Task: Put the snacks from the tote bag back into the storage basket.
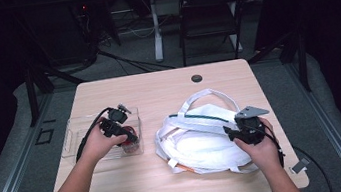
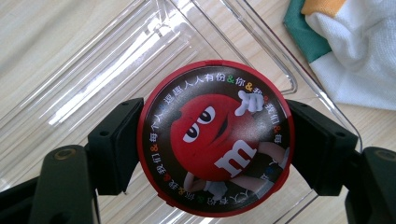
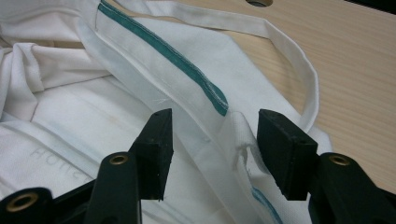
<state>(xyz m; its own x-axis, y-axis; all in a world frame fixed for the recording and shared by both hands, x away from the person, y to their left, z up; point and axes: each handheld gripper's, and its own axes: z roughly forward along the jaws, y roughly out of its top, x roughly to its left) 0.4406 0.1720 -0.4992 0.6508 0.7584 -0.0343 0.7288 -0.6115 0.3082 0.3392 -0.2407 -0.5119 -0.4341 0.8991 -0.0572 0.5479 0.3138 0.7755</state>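
Note:
A round red tin (image 2: 215,140) with a red candy character and Chinese writing on its lid sits between the jaws of my left gripper (image 2: 212,149), which is shut on its sides. The tin hangs just above a clear plastic tray (image 2: 140,46) at the table's left (image 1: 78,136). From the high view the left gripper (image 1: 130,137) is over the tray's right end. A white cloth bag (image 1: 200,145) with green trim and long handles lies at centre right. My right gripper (image 3: 212,149) stands open over the bag's green-trimmed hem (image 3: 205,88), at the bag's right side (image 1: 231,132).
A black grommet hole (image 1: 197,78) sits in the wooden table near its far edge. A dark chair (image 1: 207,15) and a white desk leg (image 1: 156,32) stand beyond the table. Bare tabletop (image 1: 136,191) lies along the near edge.

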